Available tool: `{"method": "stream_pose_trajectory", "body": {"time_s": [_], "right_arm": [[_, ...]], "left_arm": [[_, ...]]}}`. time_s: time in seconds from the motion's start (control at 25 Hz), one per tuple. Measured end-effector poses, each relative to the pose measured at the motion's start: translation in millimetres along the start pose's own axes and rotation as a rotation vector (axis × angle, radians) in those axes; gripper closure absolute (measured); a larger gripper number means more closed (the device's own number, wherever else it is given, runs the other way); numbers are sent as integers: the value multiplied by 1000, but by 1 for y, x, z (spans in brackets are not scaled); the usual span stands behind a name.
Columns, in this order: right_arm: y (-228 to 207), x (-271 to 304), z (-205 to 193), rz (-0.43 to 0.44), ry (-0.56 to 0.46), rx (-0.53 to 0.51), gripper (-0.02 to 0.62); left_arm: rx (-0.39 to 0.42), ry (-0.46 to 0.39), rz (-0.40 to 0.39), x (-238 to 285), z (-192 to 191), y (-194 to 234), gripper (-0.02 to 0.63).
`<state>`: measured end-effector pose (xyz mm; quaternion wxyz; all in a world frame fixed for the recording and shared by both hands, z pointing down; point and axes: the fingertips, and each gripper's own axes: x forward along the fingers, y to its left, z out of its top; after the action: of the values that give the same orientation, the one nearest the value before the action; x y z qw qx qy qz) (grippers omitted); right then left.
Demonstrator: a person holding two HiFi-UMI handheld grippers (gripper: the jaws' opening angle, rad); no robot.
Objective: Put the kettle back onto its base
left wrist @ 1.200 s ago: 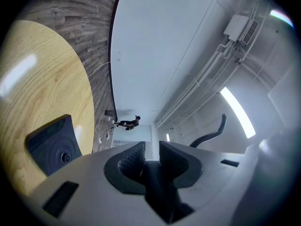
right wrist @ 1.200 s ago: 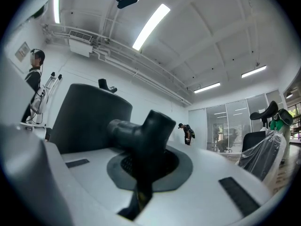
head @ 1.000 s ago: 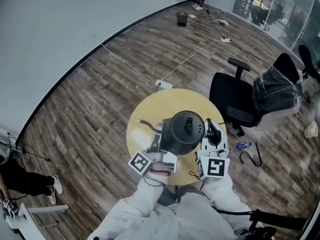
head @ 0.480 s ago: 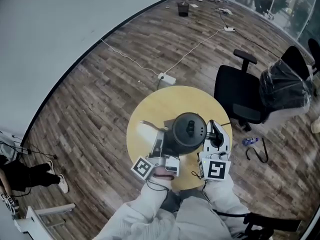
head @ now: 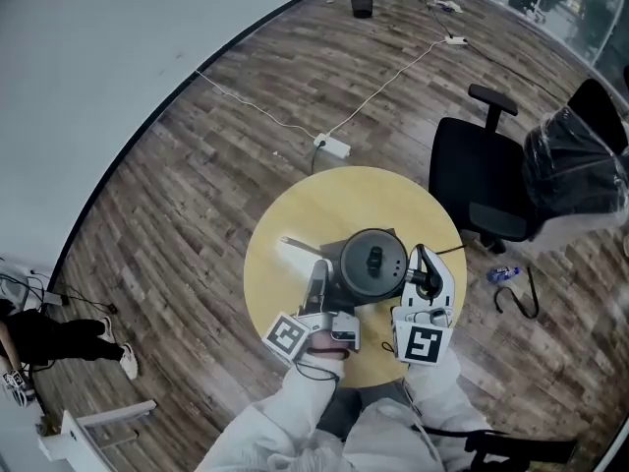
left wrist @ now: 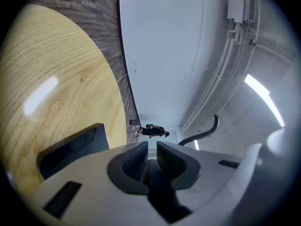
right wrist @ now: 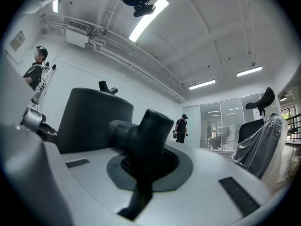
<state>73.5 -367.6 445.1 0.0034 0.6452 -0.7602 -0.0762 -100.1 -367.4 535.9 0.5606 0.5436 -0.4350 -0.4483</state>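
The dark gooseneck kettle [head: 373,264] stands upright, spout pointing left, over its flat dark base [left wrist: 70,149].

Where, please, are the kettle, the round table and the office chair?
kettle [head: 373,261], head view, on its lid.
round table [head: 334,200], head view, on bare tabletop.
office chair [head: 480,177], head view, on its black padding.

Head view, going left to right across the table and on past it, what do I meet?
left gripper → kettle → right gripper → black office chair → plastic-wrapped chair
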Motion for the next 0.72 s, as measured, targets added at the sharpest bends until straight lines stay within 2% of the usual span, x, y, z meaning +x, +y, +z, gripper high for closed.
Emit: {"method": "stream_pose_trajectory", "body": {"time_s": [0.2,0.4,0.6,0.72], "right_arm": [[1,8,-26,-4,15,3,584],[7,18,-45,5,8,-8,584],[2,19,-62,0,24,6,584],[4,20,-70,-4,32,11,584]], "left_arm": [[96,8,26,11,-1,17,548],[151,24,54,26,2,40,548],[130,13,65,29,-1,48,548],[150,22,73,26,3,57,548]]}}
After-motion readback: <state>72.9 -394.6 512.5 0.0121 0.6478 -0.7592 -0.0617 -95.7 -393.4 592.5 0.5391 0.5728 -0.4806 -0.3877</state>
